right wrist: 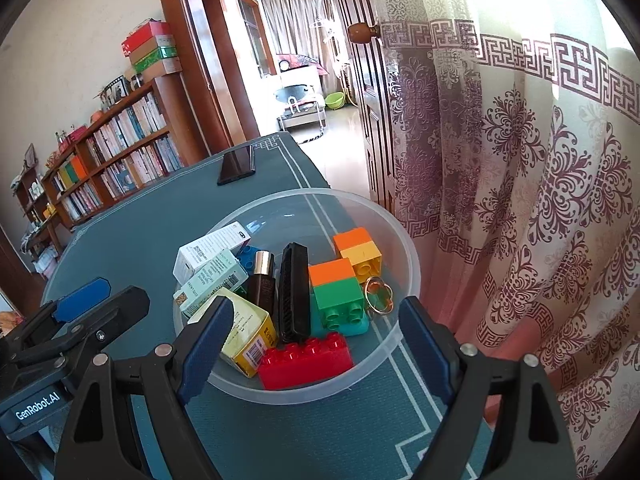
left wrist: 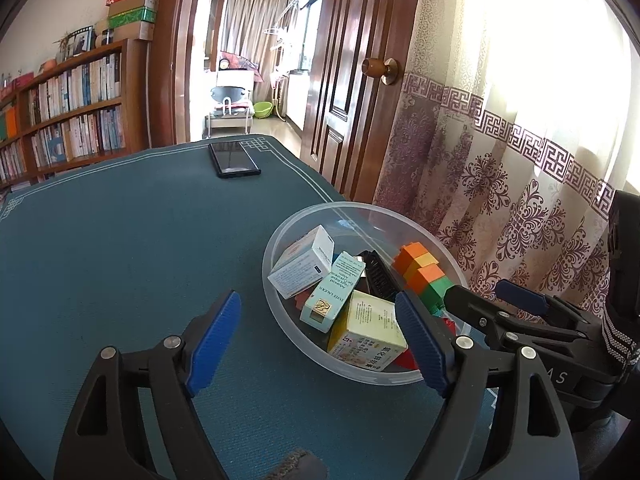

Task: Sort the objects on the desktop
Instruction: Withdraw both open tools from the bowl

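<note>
Clear bowl (right wrist: 404,240) on blue worktop (left wrist: 120,260), filled with boxes, toy bricks. Left gripper (left wrist: 320,340), right gripper (right wrist: 316,344): fingers wide apart, empty. Phone (left wrist: 233,159) far.

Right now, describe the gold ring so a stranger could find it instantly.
Look inside the clear plastic bowl on the teal table mat. At its curtain-side wall, beside the green toy brick, lies the thin gold ring: the only metal hoop among boxes and bricks.

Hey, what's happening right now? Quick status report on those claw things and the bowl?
Left gripper open, empty. Right gripper open, empty, facing clear plastic bowl. Bowl full: boxes, toy bricks, black comb. Black phone alone on green mat.
</note>
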### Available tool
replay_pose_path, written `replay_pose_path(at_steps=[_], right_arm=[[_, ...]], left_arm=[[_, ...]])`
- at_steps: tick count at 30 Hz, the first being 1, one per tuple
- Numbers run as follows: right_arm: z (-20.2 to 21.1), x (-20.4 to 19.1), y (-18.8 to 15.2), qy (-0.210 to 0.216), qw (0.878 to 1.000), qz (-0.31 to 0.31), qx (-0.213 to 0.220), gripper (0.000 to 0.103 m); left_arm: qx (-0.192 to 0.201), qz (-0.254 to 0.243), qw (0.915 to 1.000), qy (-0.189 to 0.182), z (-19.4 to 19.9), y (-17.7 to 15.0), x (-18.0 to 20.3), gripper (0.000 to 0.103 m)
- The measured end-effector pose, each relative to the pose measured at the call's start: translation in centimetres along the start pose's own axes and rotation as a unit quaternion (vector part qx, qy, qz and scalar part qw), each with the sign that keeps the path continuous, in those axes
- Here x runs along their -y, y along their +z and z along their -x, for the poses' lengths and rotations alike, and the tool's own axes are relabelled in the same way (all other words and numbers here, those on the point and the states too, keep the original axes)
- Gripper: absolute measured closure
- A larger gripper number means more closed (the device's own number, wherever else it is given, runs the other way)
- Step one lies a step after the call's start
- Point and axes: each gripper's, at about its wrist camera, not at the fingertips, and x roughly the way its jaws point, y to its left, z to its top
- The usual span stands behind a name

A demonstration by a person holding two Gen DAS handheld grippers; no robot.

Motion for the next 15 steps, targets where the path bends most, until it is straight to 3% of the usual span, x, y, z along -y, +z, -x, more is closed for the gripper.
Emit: replay_pose_path(at_steps=[15], right_arm=[[-0.2,1.3,0.1,-0.012,1.0,-0.017,0.001,0.015]], left_arm=[[-0.003,-0.01,0.9999,0.002,-0.4,-0.6,0.1,0.019]])
